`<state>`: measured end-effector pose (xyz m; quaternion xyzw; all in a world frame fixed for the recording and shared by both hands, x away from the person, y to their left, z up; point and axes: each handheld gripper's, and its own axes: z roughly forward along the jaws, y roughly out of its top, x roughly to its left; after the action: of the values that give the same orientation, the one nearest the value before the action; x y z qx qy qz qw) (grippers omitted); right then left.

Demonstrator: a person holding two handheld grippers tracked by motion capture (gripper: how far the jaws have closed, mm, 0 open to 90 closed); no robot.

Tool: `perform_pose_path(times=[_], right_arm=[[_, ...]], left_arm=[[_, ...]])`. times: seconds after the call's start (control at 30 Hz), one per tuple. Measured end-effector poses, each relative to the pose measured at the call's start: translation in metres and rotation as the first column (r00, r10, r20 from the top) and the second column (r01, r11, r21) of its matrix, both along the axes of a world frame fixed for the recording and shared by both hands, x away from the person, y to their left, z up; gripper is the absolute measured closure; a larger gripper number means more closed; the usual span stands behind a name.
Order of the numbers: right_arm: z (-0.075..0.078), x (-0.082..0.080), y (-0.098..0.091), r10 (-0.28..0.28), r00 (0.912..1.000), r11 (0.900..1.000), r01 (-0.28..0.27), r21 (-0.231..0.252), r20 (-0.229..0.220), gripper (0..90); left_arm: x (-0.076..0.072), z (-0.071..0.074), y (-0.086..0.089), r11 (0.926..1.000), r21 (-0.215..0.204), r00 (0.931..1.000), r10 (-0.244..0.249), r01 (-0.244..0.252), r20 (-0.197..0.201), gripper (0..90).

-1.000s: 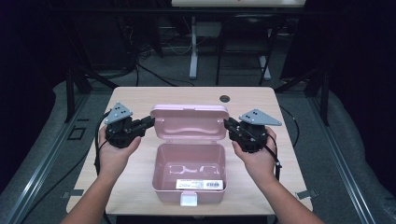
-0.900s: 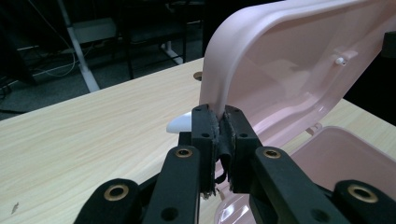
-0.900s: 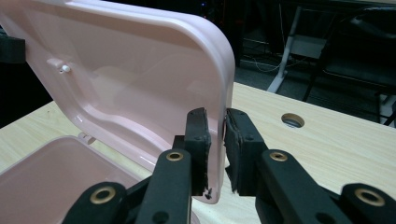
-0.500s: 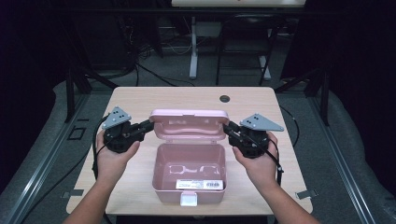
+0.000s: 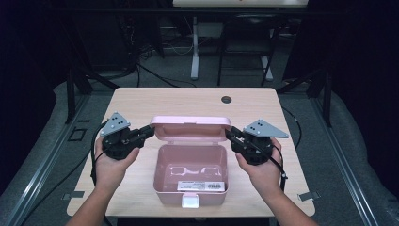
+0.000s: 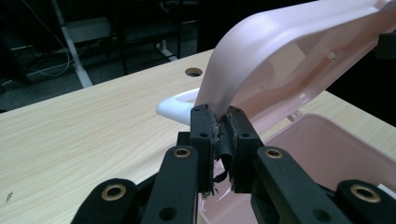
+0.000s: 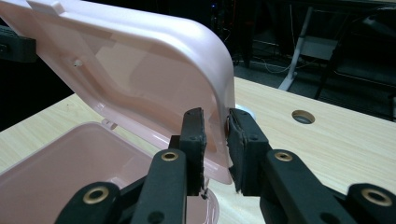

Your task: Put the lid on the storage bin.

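Box: pink plastic box (image 5: 190, 176) at the near middle of the table (image 5: 141, 101), a white latch tab at its front edge and a barcode label inside — otherwise bare within.
Lid: pink lid (image 5: 190, 128) hinged at the far side, tilted partway over the box, neither upright nor down.
Left gripper: left gripper (image 6: 219, 135) pinches the lid's left end, pads pressed on the rim.
Right gripper: right gripper (image 7: 215, 140) has the lid's right edge between its jaws; they have just been opening a little, and a gap shows beside one pad, so its hold looks loose.
Step in hand: likely swinging the lid on its hinge with both grippers — by its forward lean, closing seems the better guess.
Next move: both ends should travel evenly so the lid does not twist, then let go before the rim meets the box.
Beyond: a cable hole (image 5: 227, 99) near the table's far edge.
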<state>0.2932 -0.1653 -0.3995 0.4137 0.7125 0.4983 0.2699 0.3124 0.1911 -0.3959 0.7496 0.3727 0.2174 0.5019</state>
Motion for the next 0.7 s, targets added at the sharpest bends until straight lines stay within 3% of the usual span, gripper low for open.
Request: perform_pose_path(times=[0.7], right_arm=[[-0.002,-0.012,-0.001,0.015,0.9999,0.9998,-0.015,-0.012,-0.002,76.1]], left_arm=[[-0.013,-0.003,0.002,0.9999,-0.001,0.9999,-0.017,0.017,-0.002,82.8]])
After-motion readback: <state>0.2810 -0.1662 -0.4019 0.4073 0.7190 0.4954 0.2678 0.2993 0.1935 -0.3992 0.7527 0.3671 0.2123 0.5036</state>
